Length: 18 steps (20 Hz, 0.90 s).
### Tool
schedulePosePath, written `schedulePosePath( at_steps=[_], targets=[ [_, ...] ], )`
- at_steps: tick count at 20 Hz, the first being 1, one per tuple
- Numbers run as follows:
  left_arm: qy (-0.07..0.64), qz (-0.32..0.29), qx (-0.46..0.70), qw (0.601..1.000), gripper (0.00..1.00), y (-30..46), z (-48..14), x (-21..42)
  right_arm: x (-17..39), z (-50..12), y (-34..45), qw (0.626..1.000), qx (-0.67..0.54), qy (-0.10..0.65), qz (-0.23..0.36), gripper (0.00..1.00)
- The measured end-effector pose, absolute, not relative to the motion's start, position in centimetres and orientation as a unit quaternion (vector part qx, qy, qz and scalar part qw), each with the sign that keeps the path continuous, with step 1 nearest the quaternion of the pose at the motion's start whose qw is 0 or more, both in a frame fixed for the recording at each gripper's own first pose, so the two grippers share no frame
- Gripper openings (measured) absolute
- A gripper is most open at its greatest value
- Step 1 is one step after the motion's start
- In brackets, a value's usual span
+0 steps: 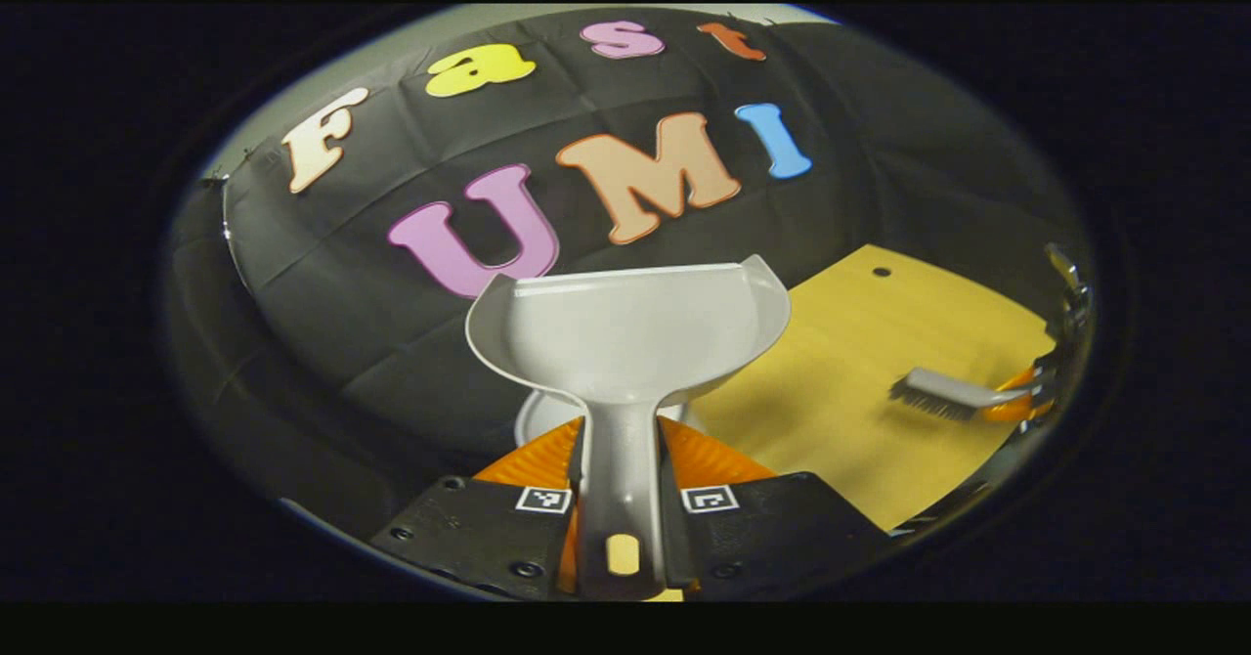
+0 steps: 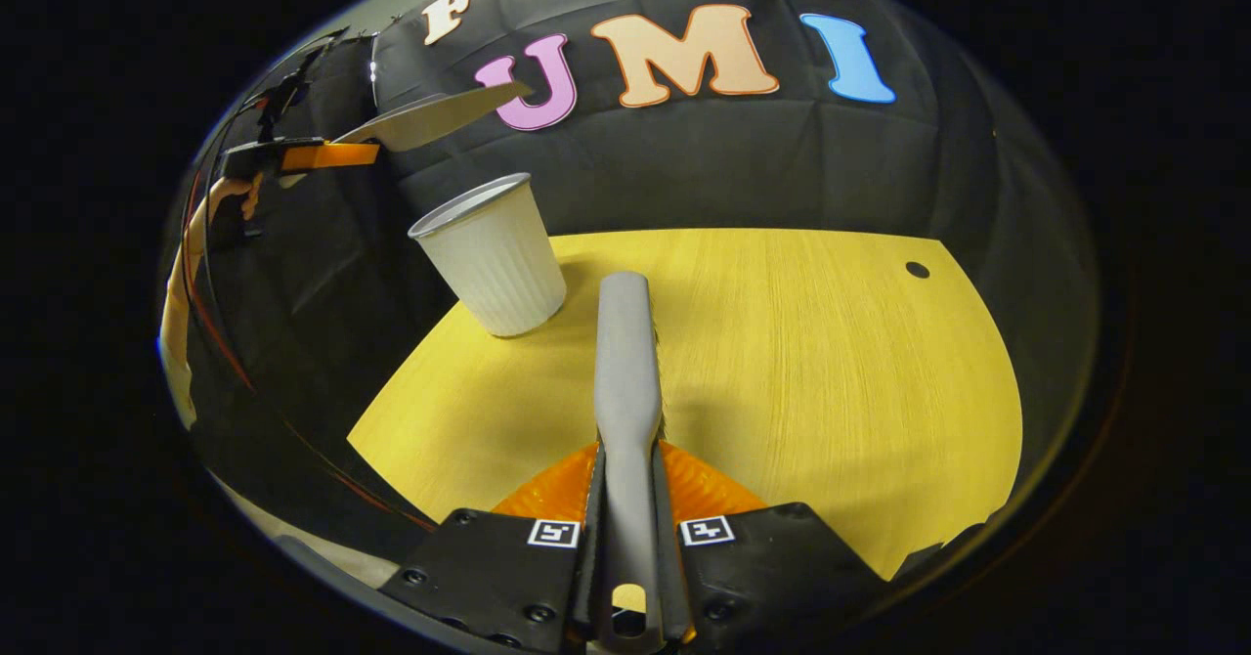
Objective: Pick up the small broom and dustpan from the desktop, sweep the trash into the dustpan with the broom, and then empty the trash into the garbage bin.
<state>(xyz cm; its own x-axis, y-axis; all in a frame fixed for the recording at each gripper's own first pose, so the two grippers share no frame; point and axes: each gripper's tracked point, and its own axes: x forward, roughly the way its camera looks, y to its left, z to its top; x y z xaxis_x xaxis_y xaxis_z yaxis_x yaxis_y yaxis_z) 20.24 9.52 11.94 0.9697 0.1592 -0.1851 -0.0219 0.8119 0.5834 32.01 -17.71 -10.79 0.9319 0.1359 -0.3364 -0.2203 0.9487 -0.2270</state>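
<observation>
The grey dustpan (image 1: 625,332) is held by its handle in my left gripper (image 1: 623,440), which is shut on it. The pan hangs in the air over the white cup-shaped garbage bin (image 1: 533,420), whose rim peeks out below it. In the right gripper view the dustpan (image 2: 430,117) shows edge-on, up and left of the ribbed white bin (image 2: 494,259), with the left gripper (image 2: 313,156) behind it. My right gripper (image 2: 627,459) is shut on the handle of the small grey broom (image 2: 625,362), which points out over the yellow desktop (image 2: 831,362). The broom's bristles (image 1: 928,401) hang just above the desktop.
The bin stands near the desktop's far left corner. A small round hole (image 2: 917,269) marks the far right of the desktop. A hand and forearm (image 2: 210,215) hold the left gripper beyond the table's left edge. Black cloth walls close in behind.
</observation>
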Motion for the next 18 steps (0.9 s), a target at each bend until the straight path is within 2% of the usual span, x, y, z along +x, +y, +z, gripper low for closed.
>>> schedulePosePath(
  at_steps=[4,6,10,15,18],
  targets=[
    [0.124,-0.021,0.201,0.971,0.27,1.0,4.3,21.8,30.3,-10.8,-23.6,0.974,-0.139,0.166,0.070,0.22],
    [0.141,-0.030,0.175,0.974,0.27,-1.2,0.5,22.1,30.4,-11.1,-25.8,0.974,-0.137,0.173,0.060,0.22],
    [0.159,0.024,0.176,0.971,0.27,-0.3,-6.7,21.1,32.1,-11.4,-27.7,0.977,-0.118,0.171,0.039,0.22],
    [0.215,0.081,0.104,0.968,0.27,2.4,-18.1,18.9,35.6,-14.3,-27.8,0.978,-0.106,0.177,0.010,0.22],
    [0.218,0.116,0.085,0.965,0.28,4.4,-21.6,19.4,37.7,-15.6,-27.3,0.980,-0.104,0.169,-0.003,0.22]
  ],
)
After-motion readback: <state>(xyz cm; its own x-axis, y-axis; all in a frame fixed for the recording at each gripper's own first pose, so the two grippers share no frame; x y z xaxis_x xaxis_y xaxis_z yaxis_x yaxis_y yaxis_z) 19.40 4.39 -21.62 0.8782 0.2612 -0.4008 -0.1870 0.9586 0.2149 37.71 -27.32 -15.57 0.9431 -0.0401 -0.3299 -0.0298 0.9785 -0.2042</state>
